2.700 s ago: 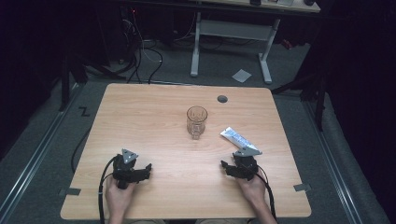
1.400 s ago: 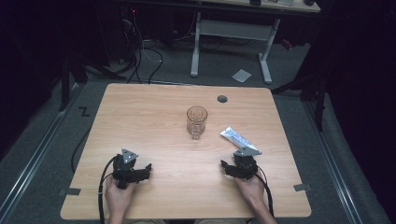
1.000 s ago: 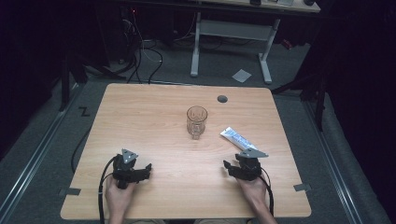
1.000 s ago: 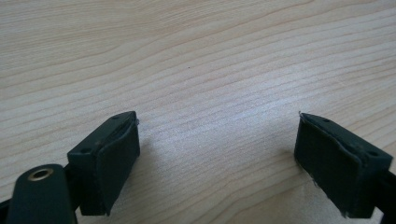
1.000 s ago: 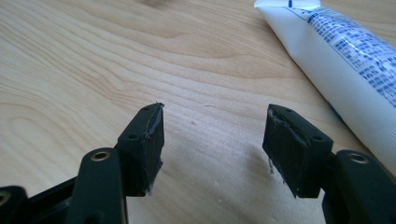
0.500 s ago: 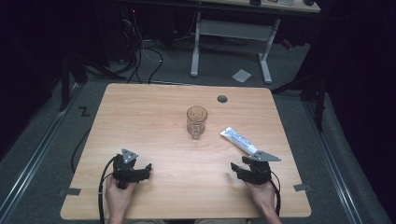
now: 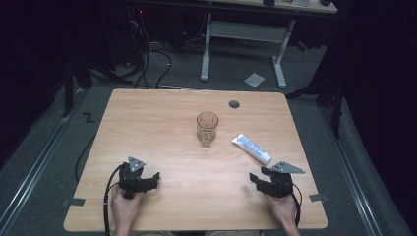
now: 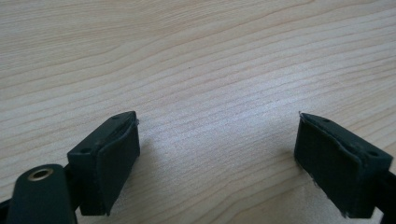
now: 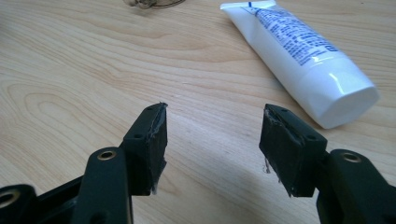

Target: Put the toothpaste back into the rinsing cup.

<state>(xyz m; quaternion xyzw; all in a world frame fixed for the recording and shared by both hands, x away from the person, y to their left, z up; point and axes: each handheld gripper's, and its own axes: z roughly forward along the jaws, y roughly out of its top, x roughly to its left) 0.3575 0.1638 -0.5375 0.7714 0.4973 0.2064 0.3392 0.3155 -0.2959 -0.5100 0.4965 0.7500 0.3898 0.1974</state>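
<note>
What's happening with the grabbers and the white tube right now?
Left gripper open, empty. Right gripper open, jaws just been closing, nothing between. White plastic tube flat on wooden table, untouched. Clear glass mug stands apart.

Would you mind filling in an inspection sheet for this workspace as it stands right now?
Surface: wooden table, bare grain, a round grommet hole near the far edge.
Job's things: white toothpaste tube lying flat, cap end towards the right gripper; clear glass mug upright, apart from the tube.
Clutter: nothing seen.
Grippers: left gripper open, nothing between the jaws; right gripper open, jaws have just been closing a little, nothing between them, tube just ahead and to one side.
Cables: black cable trails from the left gripper.
Surroundings: dark room, grey floor, white desk frame behind.
</note>
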